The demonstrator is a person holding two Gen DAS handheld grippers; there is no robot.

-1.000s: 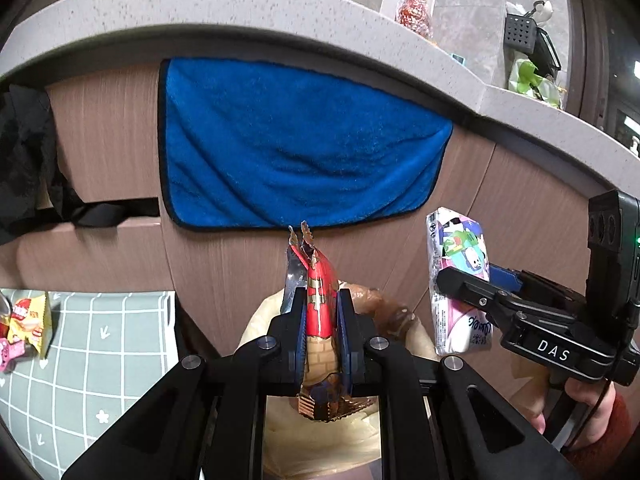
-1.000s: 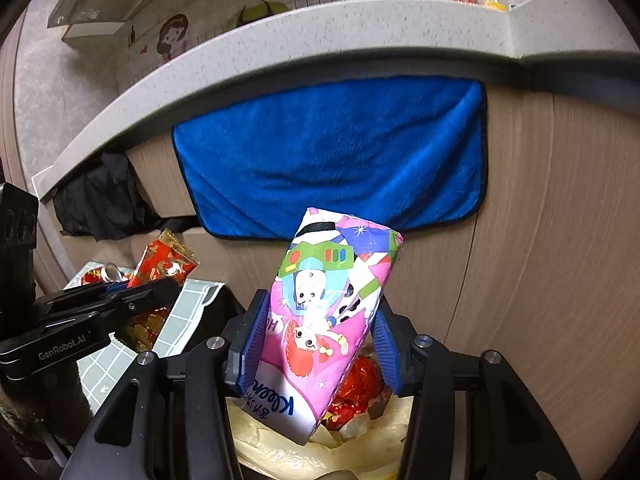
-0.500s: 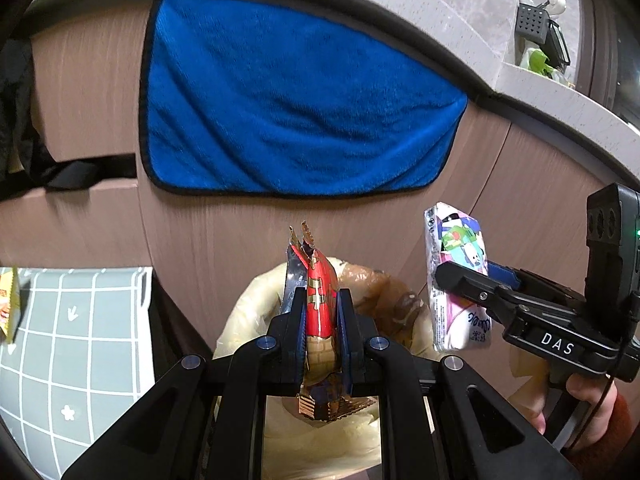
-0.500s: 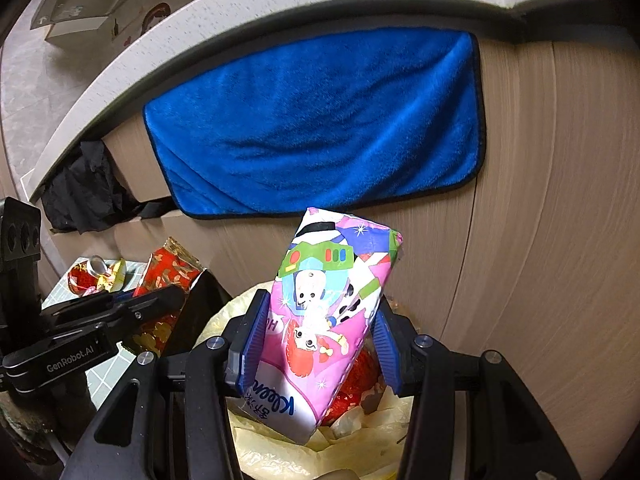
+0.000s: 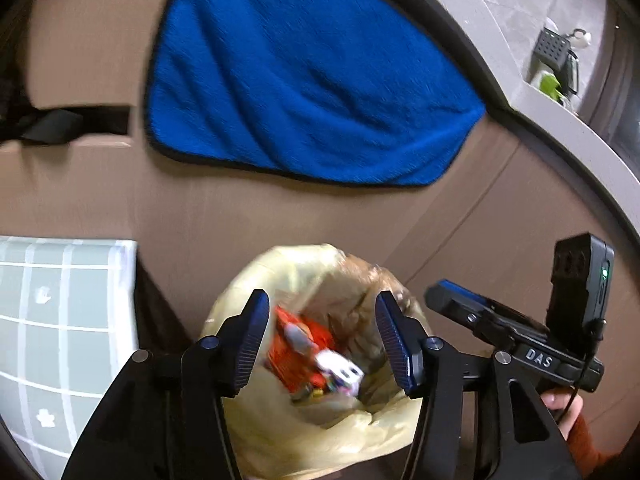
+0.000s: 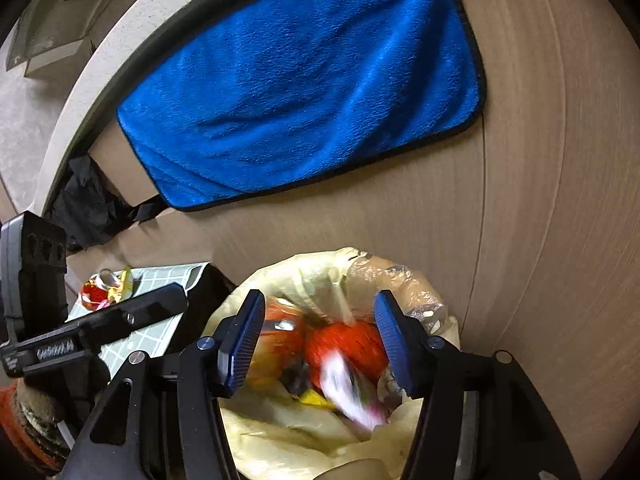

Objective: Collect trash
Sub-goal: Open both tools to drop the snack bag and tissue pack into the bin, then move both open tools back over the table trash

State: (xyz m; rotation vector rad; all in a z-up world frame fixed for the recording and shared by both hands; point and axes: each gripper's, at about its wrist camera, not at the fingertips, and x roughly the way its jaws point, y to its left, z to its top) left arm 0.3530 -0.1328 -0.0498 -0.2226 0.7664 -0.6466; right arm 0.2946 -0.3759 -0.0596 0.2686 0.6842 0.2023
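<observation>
A bin lined with a yellowish plastic bag (image 5: 280,272) (image 6: 320,264) stands below both grippers. My left gripper (image 5: 318,336) is open and empty right over its mouth. The red snack wrapper (image 5: 288,352) and the pink and white tissue pack (image 5: 340,372) lie blurred inside the bag. My right gripper (image 6: 318,338) is also open and empty over the bag. In the right wrist view the tissue pack (image 6: 344,388) is a blur among red and orange wrappers (image 6: 344,344).
A blue towel (image 5: 304,80) (image 6: 304,84) hangs on the wooden cabinet front behind the bin. A table with a green checked cloth (image 5: 52,320) (image 6: 160,280) stands left of the bin, with candy wrappers (image 6: 104,288) on it. A grey counter runs above.
Both grippers opened and tilted down over the bin. The red wrapper left the left gripper and the tissue pack left the right gripper; both now lie in the bag.
</observation>
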